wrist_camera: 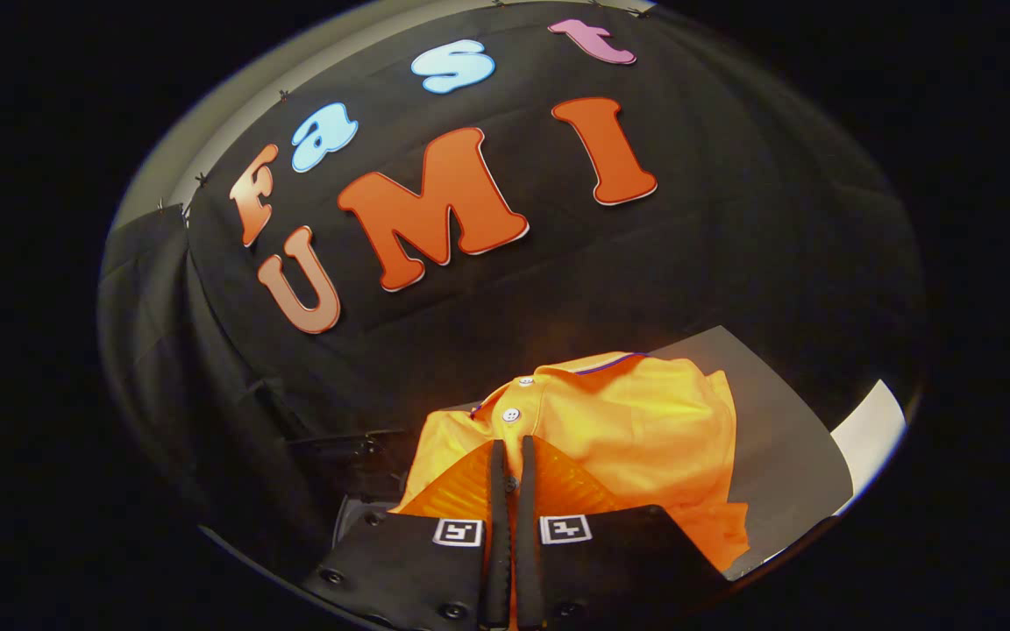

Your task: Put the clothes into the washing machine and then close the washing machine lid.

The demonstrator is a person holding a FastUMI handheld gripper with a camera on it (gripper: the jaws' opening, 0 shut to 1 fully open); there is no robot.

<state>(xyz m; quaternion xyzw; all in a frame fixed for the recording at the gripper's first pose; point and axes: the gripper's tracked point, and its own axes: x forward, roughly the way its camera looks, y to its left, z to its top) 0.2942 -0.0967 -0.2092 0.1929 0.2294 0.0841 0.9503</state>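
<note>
Black, ribbed pads [498, 491] line the two fingers of the tool [512, 447], which are seen at the near end of the gripper view, each finger carrying a small square black-and-white marker [458, 531] on its base. The fingers are drawn almost together, with only a thin slit left between them. In that slit a strip of orange cloth is seen, so the tool appears to be clenched on a fold of the orange shirt [636, 421], though the exact pinch is partly hidden by the fingers themselves.

The shirt is spread directly under and ahead of the fingertips. Its ribbed or pleated part is fanned out to either side of the fingers, and the bulk of the garment is bunched beyond them and to their right. Just past the fingertips a placket with two white buttons [511, 414] is seen, and beyond that the collar, edged with a thin dark line.

The shirt is lifted over a grey flat surface [785, 438], which extends to the right of the garment; whether the cloth touches it cannot be told. A white panel [873, 434] is found beside that surface, farther right. Below and left of the fingers, a dark part with rounded edges is glimpsed, too dim to be identified.
</note>
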